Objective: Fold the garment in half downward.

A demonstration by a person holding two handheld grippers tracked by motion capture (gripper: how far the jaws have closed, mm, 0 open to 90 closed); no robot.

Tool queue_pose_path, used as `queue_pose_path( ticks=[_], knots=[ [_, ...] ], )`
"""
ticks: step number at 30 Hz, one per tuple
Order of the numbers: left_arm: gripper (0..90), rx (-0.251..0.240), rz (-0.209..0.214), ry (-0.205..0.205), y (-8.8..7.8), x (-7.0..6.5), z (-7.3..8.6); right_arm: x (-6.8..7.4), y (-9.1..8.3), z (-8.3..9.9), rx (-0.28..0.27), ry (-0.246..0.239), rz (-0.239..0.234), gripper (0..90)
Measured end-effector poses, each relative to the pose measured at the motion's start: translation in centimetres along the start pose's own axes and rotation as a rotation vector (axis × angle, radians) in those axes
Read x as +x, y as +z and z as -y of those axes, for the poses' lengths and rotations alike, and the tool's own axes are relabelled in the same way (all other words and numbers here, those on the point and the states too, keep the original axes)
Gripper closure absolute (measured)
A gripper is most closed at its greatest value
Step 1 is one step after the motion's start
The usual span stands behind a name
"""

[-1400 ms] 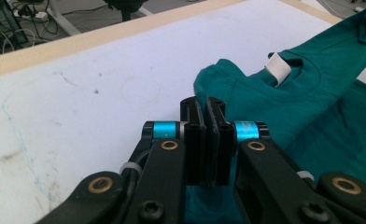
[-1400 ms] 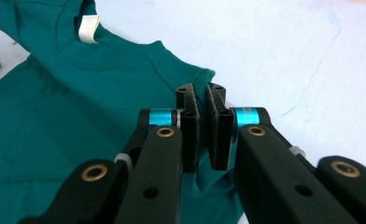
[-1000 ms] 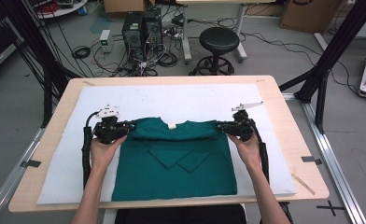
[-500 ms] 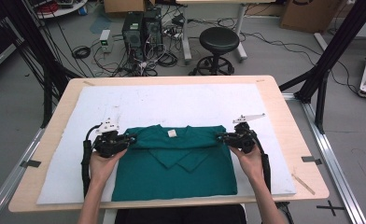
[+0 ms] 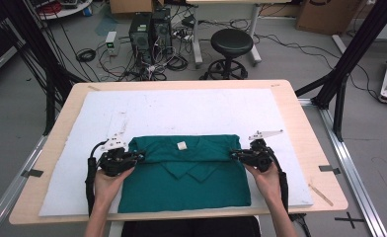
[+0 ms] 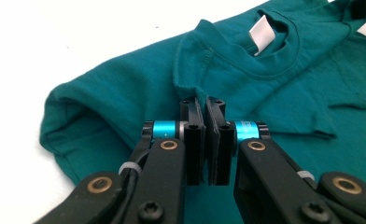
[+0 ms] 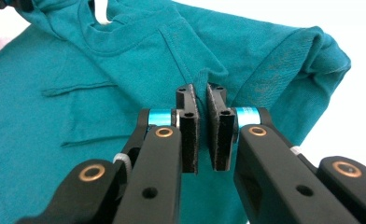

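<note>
A teal T-shirt (image 5: pixel 186 182) lies folded on the white mat (image 5: pixel 181 111), its collar with a white label (image 5: pixel 181 145) near the far fold. My left gripper (image 5: pixel 141 157) is shut on the shirt's left shoulder edge; in the left gripper view the pinched ridge of the T-shirt (image 6: pixel 125 107) rises from my left gripper (image 6: pixel 204 103). At the right shoulder edge my right gripper (image 5: pixel 233 154) is also shut on cloth, and the right gripper view has a ridge of the T-shirt (image 7: pixel 265 60) squeezed in my right gripper (image 7: pixel 200 91). Both sleeves are folded inward.
The mat covers a wooden table (image 5: pixel 307 133). Behind the table stand a black stool (image 5: pixel 231 47), computer towers (image 5: pixel 149 29) and loose cables. Black frame posts (image 5: pixel 352 54) rise at both sides. Bare mat lies beyond the shirt.
Both grippers came toward the near edge and down with the shirt's top edge, folding the shirt over itself. The shirt now lies shorter and flatter on the mat.
</note>
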State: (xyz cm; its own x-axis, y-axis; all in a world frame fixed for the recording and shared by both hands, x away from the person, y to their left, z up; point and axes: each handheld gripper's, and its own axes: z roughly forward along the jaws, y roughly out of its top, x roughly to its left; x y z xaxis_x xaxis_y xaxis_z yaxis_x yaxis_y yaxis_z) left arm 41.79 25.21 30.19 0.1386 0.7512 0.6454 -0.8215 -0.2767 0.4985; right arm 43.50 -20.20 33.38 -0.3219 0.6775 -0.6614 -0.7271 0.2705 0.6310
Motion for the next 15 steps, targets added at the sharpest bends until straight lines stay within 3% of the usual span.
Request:
queue_pose_path(
  ticks=[15],
  knots=[
    [86.3,0.007,0.027,0.011,-1.7,-1.6,1.7,0.9,-1.5,1.9,-0.013,0.012,-0.032,85.5]
  ],
)
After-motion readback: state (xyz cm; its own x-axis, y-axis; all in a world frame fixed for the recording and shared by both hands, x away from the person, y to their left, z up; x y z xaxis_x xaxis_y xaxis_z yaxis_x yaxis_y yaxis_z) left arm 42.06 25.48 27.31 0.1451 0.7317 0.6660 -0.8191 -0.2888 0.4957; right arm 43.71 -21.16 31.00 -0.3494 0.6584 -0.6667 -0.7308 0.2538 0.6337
